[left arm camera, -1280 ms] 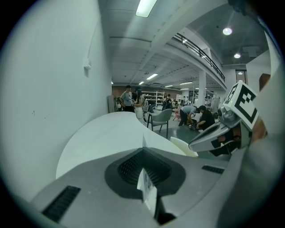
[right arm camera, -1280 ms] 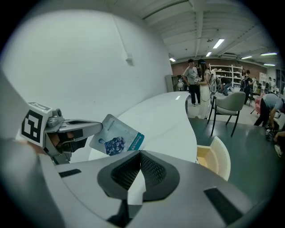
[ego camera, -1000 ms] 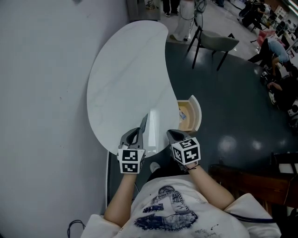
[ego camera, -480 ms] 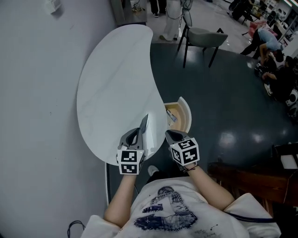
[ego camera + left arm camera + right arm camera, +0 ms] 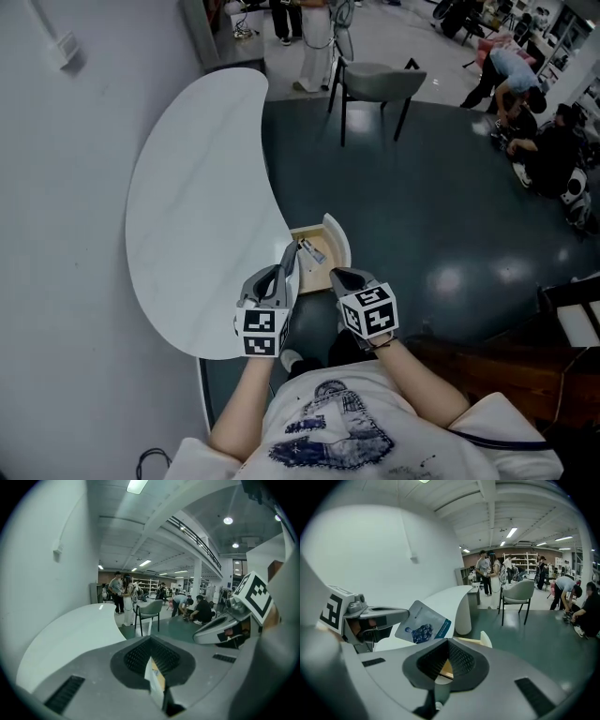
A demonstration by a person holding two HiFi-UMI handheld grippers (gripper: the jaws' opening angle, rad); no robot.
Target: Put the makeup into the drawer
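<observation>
A flat makeup sachet (image 5: 291, 263), white with a blue picture (image 5: 423, 628), is pinched by its edge in my left gripper (image 5: 278, 277), which is shut on it. In the head view it stands edge-on, overlapping the left rim of the open drawer (image 5: 336, 239). The drawer sticks out from under the white curved table (image 5: 197, 206) and holds a small tube-like item (image 5: 312, 251). My right gripper (image 5: 345, 277) hangs just below the drawer in that view, shut and empty. In the left gripper view the sachet (image 5: 155, 682) runs between the jaws.
A grey chair (image 5: 375, 84) stands on the dark floor beyond the table. Several people stand or crouch at the far side of the room. A white wall (image 5: 56, 234) runs along the table's left side. A dark wooden piece (image 5: 506, 361) is at lower right.
Both grippers, with the sachet still held in the left one, have moved along the table's edge towards the drawer, which now lies right in front of them.
</observation>
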